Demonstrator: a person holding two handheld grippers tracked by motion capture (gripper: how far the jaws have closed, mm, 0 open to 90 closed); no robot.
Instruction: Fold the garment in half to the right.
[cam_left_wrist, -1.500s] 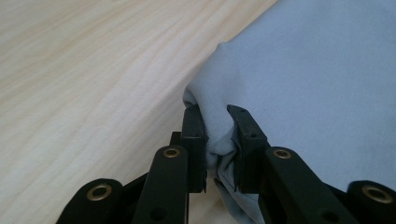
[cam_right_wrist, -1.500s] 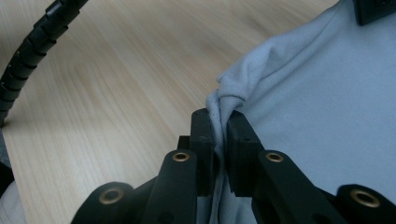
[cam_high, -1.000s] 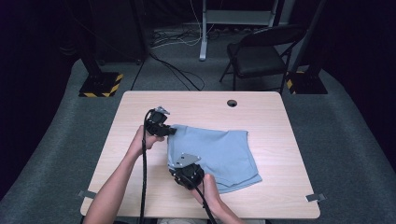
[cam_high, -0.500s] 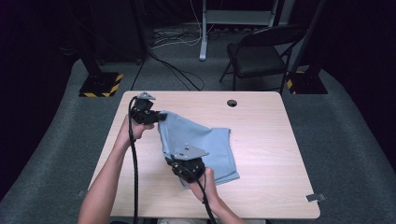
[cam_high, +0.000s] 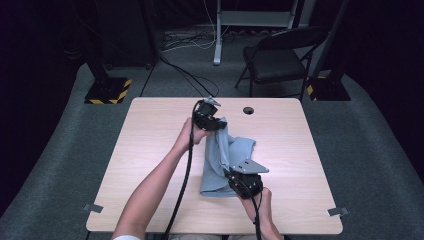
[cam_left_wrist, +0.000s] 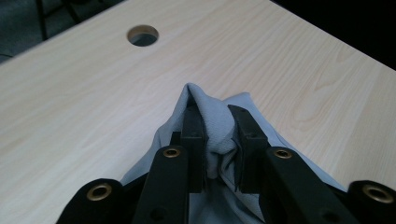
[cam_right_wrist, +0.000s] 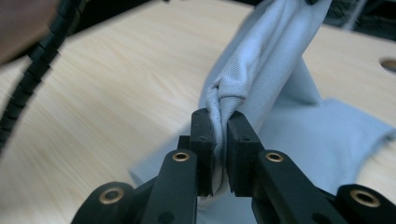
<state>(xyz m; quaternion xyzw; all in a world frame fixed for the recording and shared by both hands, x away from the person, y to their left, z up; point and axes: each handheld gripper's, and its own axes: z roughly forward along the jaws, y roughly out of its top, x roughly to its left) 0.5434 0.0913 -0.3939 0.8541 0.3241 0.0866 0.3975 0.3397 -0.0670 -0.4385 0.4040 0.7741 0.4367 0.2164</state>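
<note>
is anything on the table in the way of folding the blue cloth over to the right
Nothing visible is. Both grippers, left and right, are shut on the light blue fabric cloth, and the pale wooden table to its right is bare apart from a round hole near the far edge.

Bright lit table (cam_high: 150, 150), dark surroundings, soft close-up blur.

The high view looks forward and down from above the near edge of the table (cam_high: 150, 165), taking in the whole top, the floor and a chair (cam_high: 280, 55) beyond. The left gripper view rides just behind its own jaws and looks down at a slant, very close, across the table toward the hole (cam_left_wrist: 142, 35). The right gripper view sits equally close behind its jaws, looking low across the top. All three views share the cloth (cam_high: 235, 150) (cam_left_wrist: 215, 121) (cam_right_wrist: 280, 56) and the hole (cam_high: 248, 110) (cam_right_wrist: 390, 63).
</note>
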